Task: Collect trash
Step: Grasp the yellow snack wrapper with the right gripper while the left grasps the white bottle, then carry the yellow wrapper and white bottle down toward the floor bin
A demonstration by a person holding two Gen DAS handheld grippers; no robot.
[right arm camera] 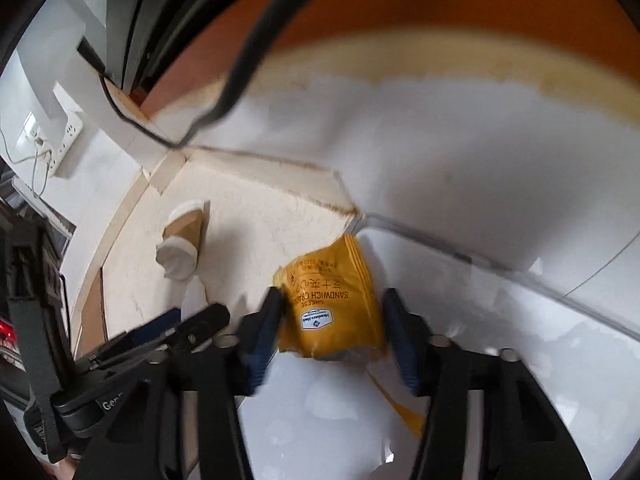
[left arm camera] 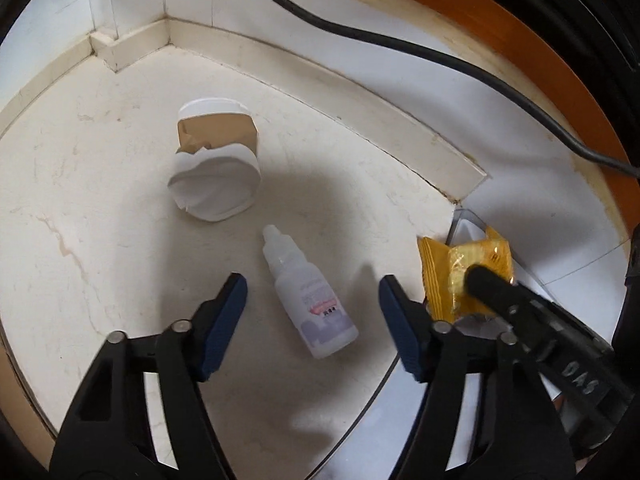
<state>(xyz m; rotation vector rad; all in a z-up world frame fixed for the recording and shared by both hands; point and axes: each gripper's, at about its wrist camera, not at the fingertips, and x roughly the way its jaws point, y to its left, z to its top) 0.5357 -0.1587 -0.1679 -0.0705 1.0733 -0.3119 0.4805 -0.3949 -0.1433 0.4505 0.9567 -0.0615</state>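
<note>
A small white dropper bottle (left arm camera: 308, 296) lies on the cream floor between the fingers of my left gripper (left arm camera: 312, 292), which is open and just above it. A crushed paper cup (left arm camera: 216, 164) lies further ahead; it also shows in the right wrist view (right arm camera: 180, 248). A yellow cracker wrapper (right arm camera: 332, 312) sits between the fingers of my right gripper (right arm camera: 332, 328), over a clear plastic bin; the fingers stand wide, the left one touching the wrapper's edge. In the left wrist view the wrapper (left arm camera: 460, 272) is at the right with the right gripper against it.
A clear plastic bin (right arm camera: 500, 272) with a white inside stands at the right by the wall. A cream baseboard (left arm camera: 360, 108) runs along the floor edge below an orange wall band. A black cable (left arm camera: 400, 48) hangs across the wall. A white power strip (right arm camera: 68, 136) is far left.
</note>
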